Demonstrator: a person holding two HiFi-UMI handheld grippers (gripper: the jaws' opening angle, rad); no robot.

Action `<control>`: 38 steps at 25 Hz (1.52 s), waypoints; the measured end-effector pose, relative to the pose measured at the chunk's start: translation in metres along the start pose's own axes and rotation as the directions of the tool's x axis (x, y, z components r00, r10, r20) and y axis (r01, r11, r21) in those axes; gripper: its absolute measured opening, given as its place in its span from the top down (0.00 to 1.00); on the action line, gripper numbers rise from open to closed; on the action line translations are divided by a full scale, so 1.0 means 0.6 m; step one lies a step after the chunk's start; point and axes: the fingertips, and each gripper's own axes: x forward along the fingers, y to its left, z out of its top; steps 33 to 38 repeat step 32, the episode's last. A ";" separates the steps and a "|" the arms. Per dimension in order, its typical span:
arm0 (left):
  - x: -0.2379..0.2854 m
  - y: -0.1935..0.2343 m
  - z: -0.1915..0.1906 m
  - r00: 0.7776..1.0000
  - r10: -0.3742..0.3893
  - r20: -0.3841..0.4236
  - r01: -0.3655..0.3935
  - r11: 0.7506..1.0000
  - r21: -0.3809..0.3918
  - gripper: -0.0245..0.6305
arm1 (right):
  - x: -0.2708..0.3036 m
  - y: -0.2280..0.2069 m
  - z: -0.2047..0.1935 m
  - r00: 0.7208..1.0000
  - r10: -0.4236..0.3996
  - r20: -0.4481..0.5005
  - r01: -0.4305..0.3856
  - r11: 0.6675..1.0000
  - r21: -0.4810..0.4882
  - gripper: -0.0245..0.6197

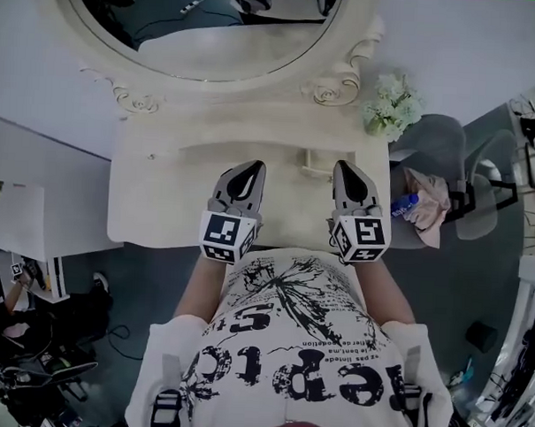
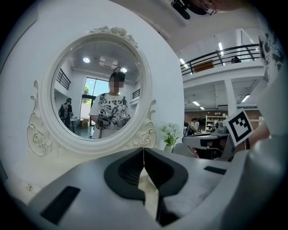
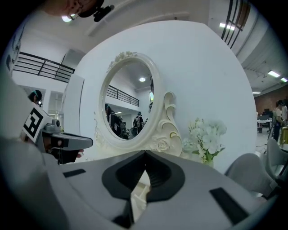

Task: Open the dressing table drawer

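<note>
Two grey two-jaw grippers ride side by side in your hands, and neither holds anything. The left gripper (image 1: 252, 169) and the right gripper (image 1: 350, 170) each show dark jaw pads meeting at the tips, with no knob, handle or edge caught between them. Both point roughly level over the front part of the cream-white carved dressing table (image 1: 162, 204), well apart from each other and aimed at the oval mirror in its scrolled cream frame (image 1: 340, 79). A small cream fitting (image 1: 317, 164) stands on the table top between the two tools and nearer the right one; you cannot tell from here what it is. A bunch of white flowers (image 1: 392, 106) sits at the table's far right corner, and a grey chair (image 1: 439, 145) stands beside it. The drawer itself lies out of sight in all three views, presumably under the front lip of the top, below your grippers. No pulled-out drawer shows anywhere, so the opening looks undone. By this reading you have yet to lower a tool to the drawer front, part its jaws, take the pull and draw it towards you.
</note>
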 end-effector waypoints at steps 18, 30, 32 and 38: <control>-0.009 0.014 0.009 1.000 0.008 0.021 -0.008 1.000 0.004 0.93 | 0.002 0.032 0.003 0.999 0.050 0.018 -0.049 0.996 -0.076 0.94; -0.018 0.008 0.016 0.999 0.005 0.037 -0.005 1.000 0.008 0.93 | -0.006 0.043 0.002 0.998 0.056 0.028 -0.054 0.995 -0.079 0.94; -0.021 0.008 0.018 0.999 0.007 0.039 -0.007 1.000 0.010 0.93 | -0.008 0.043 0.003 0.998 0.057 0.026 -0.055 0.995 -0.078 0.94; -0.021 0.008 0.018 0.999 0.007 0.039 -0.007 1.000 0.010 0.93 | -0.008 0.043 0.003 0.998 0.057 0.026 -0.055 0.995 -0.078 0.94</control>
